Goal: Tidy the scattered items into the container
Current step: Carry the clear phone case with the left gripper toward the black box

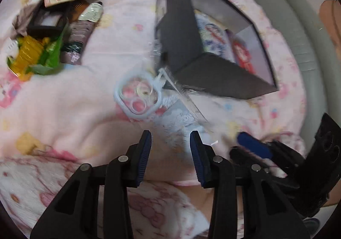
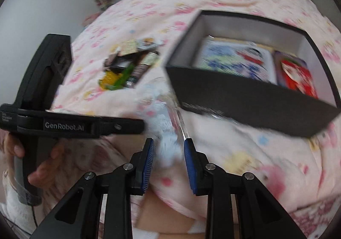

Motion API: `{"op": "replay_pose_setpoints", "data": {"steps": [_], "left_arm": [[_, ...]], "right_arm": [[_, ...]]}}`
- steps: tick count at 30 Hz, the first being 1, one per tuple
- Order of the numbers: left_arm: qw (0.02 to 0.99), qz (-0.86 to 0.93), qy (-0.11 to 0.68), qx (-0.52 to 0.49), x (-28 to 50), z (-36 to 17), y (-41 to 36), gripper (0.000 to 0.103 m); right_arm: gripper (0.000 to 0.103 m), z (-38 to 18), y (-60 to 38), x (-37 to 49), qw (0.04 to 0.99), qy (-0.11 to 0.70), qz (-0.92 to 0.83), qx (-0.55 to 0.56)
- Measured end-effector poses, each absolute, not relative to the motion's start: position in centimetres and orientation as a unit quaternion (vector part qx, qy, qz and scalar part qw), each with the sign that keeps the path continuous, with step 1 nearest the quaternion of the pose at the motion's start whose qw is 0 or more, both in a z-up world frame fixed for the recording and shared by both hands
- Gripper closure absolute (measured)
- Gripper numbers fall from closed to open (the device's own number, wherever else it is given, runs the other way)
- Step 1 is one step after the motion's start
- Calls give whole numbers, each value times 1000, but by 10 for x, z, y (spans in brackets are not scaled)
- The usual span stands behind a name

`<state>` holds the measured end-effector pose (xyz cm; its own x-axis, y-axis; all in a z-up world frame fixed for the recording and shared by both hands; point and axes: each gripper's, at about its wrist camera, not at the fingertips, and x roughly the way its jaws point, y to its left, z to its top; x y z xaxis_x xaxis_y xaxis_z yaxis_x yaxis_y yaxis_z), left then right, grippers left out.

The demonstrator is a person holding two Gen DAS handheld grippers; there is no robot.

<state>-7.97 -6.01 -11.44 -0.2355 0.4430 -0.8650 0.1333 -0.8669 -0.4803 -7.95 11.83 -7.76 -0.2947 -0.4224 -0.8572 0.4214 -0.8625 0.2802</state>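
On a pink blanket [image 1: 64, 98], we see a clear phone case [image 1: 149, 98] lying against the black box [image 1: 183, 32], which holds printed packets. The left gripper [image 1: 170, 138] and right gripper [image 2: 168, 145] flank the case's near end, fingers apart, holding nothing. A pile [image 1: 49, 32] of items waits well apart.
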Motion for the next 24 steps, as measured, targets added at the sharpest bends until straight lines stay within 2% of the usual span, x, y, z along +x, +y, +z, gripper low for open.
{"op": "replay_pose_setpoints", "data": {"steps": [5,12,19,24], "left_arm": [[61,764,-242,-595,-99,-114,-88,55],[20,773,-263,-576,-128,-135,-110,55],[30,765,-221,-604,-132,-145,-88,55],[68,738,-228,-631,-124,-151,-82,51]], "right_arm": [[78,-95,141,-76,260,-42,-787,558],[77,-110,117,-77,288,-54,-762,578],[75,-116,105,-81,284,-61,-762,578],[75,-102,119,-88,272,-86,-777,562]]}}
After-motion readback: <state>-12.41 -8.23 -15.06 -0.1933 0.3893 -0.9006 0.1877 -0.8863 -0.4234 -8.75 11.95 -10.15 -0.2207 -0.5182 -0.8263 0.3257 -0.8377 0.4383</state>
